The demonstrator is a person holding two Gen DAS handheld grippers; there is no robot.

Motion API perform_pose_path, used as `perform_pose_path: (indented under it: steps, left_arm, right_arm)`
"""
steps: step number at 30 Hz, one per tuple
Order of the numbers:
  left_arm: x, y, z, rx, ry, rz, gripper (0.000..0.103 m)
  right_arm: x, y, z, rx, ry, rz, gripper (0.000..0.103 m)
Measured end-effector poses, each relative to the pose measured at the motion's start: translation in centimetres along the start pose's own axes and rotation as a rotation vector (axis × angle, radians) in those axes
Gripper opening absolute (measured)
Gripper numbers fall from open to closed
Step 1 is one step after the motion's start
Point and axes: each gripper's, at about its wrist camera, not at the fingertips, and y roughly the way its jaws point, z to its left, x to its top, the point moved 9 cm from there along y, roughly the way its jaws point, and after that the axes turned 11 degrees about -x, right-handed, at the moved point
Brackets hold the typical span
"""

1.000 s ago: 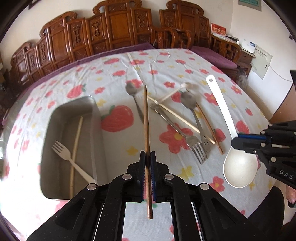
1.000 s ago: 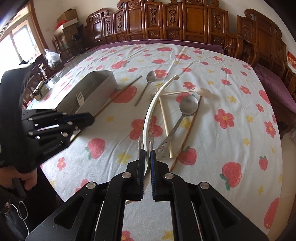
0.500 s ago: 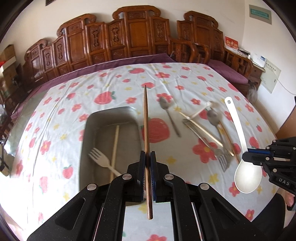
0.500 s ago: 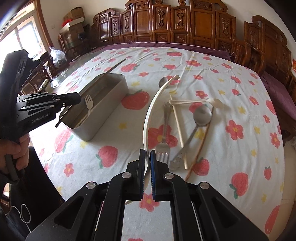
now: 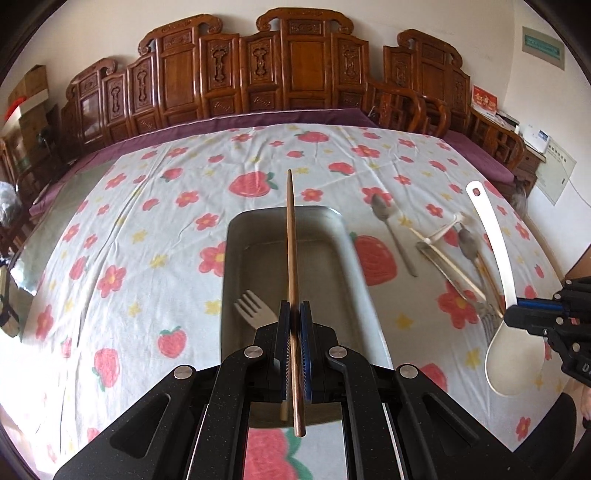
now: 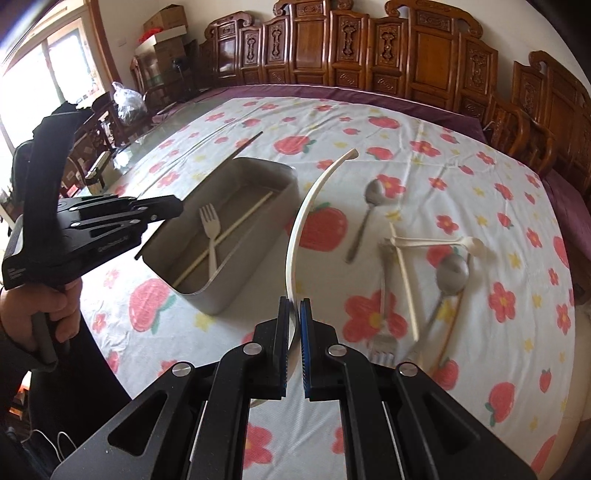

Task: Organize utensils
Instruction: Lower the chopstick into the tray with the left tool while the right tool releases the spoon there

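The left gripper is clamped on a brown chopstick, which juts forward over the open metal tray; seen from the right wrist, the stick's dark tip passes above the tray's far rim. The tray sits on the flowered cloth and holds a pale fork crossed by a light chopstick. The right gripper is closed on the neck of a white ladle; in the left view its bowl hangs below the grip and the handle, with a hole at its end, rises up and away. The ladle's handle stands between the right camera and the tray's near corner. Right of the tray, well apart from it, lie the loose utensils: a steel spoon alone, then a tangle of a white plastic spoon, a light chopstick, a larger steel spoon, a steel fork and a brown chopstick, overlapping one another and partly blurred. A hand grips the left tool's handle at the table's edge. Carved wooden chairs line the far side. Cardboard boxes are stacked in the corner. Lettering on the left tool's side is too blurred to read; the right tool shows only a cut-off "D" at the frame edge.
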Motion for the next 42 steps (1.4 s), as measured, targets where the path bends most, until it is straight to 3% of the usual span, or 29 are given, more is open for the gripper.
perform_pose_path:
  steps: [16, 18, 20, 22, 30, 42]
  left_arm:
    - [-0.8, 0.6, 0.5, -0.084, 0.001, 0.017, 0.005]
    - [-0.8, 0.5, 0.8, -0.075, -0.004, 0.019, 0.008]
    - [-0.7, -0.2, 1.3, -0.067, -0.012, 0.005, 0.023]
    - [-0.5, -1.2, 1.9, -0.057, -0.007, -0.016, 0.028]
    - [-0.3, -4.6, 5.0, -0.007, -0.003, -0.072, 0.033]
    - [-0.8, -6.0, 6.7, 0.012, 0.014, -0.104, 0.036]
  right_arm:
    - [2.8, 1.7, 4.0, 0.012, -0.039, 0.009, 0.007]
    - [3.1, 1.9, 4.6, 0.016, -0.047, 0.009, 0.007]
    - [3.4, 2.1, 5.2, 0.020, -0.056, 0.006, 0.007]
    - [3.9, 2.3, 5.7, 0.025, -0.059, 0.001, 0.007]
    - [5.9, 4.5, 7.6, 0.047, -0.035, 0.005, 0.007]
    - [6.5, 7.9, 9.6, 0.060, -0.015, 0.050, 0.011]
